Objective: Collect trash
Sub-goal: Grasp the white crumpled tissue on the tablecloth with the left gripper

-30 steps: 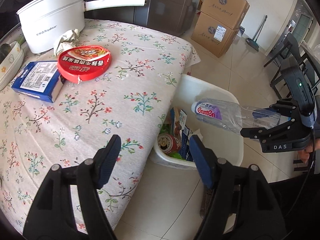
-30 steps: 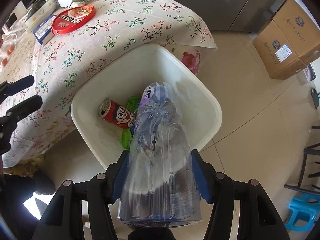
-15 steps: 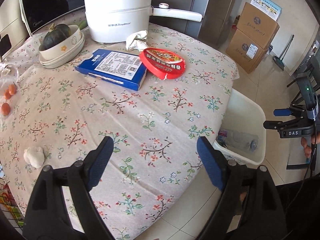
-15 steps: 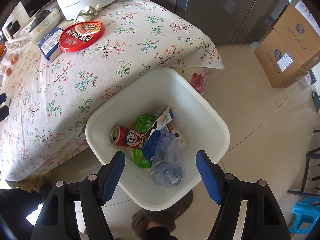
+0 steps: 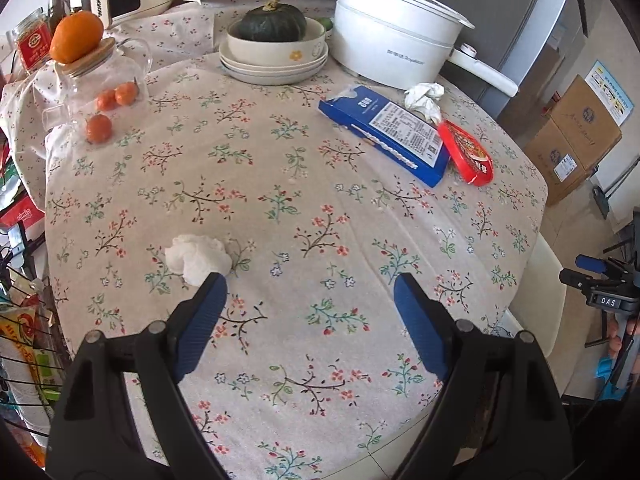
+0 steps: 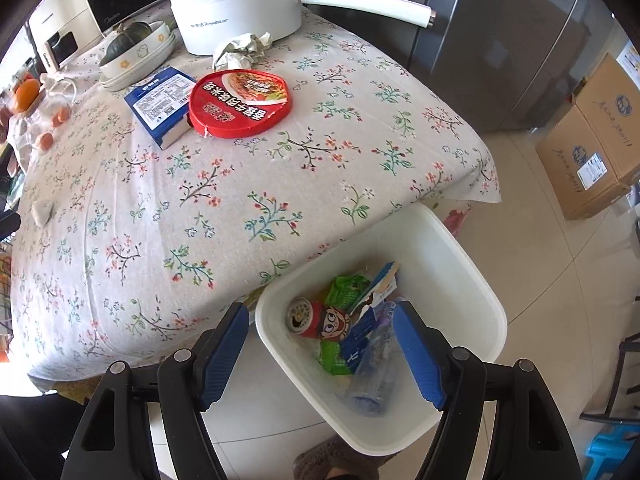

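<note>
1. Reaching for the next piece of trash appears to be the step in hand: the left gripper [image 5: 306, 296] is held over the tabletop [image 5: 304, 208] with its fingers spread and nothing between them.
2. The white tissue wad [image 5: 199, 258] lies just beside the tip of the left finger [image 5: 200, 322], outside the gap; it is judged the likely next pick.
3. For a clean pick, the gripper should be shifted left so that the wad sits midway between the fingers, then lowered until the tips nearly meet the cloth.
4. The wad is soft and light, so it should be closed on fully; the cloth could be pinched and dragged if the tips are pressed too deep.
5. The right gripper [image 6: 320, 350] is held above the bin [image 6: 460, 248], fingers released and empty. A clear bottle [image 6: 370, 372], a red can [image 6: 316, 318] and green wrappers [image 6: 344, 290] already lie inside.
6. The bin stands on the floor against the tabletop's edge, so a carry across to that edge will be needed.
7. Trash left on the tabletop: a red lid [image 6: 242, 102], a blue box [image 6: 162, 104] touching it, and a crumpled paper [image 6: 242, 46] by the white pot [image 6: 236, 8].
8. The bowl with the squash [image 5: 272, 24] and the oranges [image 5: 110, 108] should be left alone.
</note>
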A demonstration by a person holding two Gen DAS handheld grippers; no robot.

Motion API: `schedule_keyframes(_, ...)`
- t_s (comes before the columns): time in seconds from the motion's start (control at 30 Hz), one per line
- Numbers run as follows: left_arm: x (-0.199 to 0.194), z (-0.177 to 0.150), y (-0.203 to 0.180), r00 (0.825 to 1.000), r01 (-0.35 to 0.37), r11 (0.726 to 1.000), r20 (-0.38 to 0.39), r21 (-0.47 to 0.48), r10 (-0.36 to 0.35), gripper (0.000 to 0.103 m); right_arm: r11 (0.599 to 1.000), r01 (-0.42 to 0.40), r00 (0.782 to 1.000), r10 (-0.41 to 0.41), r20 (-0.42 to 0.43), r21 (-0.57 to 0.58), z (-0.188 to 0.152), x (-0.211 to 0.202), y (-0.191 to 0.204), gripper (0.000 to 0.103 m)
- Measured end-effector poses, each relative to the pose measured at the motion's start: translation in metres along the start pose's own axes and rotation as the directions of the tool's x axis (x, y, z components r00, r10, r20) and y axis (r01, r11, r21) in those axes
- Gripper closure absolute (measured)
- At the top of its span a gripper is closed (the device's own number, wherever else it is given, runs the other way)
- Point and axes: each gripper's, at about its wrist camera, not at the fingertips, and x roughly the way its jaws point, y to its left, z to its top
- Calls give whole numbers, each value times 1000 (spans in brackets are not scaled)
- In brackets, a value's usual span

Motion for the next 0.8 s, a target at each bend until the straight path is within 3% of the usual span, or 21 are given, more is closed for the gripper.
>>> schedule_keyframes(0.27, 18, -3, 59, 997, -69, 991, -37, -116, 65, 18, 998, -30, 999, 31, 22, -48, 23, 6, 52, 26)
schedule_keyframes(0.43, 30, -1, 82, 999, -39, 978, -34, -203, 33, 23, 997, -41, 999, 42, 12, -72, 35, 16, 76, 25)
schedule_keyframes(0.63, 53, 5, 87, 999, -21, 968, -48, -249, 9, 42, 997, -34, 999, 35, 7, -64, 47, 28, 84, 25)
schedule_keyframes(0.8, 66, 11, 79, 998, -24, 981, -62, -194, 12, 72, 999, -34, 999, 34, 22, -5, 60, 33, 73, 25)
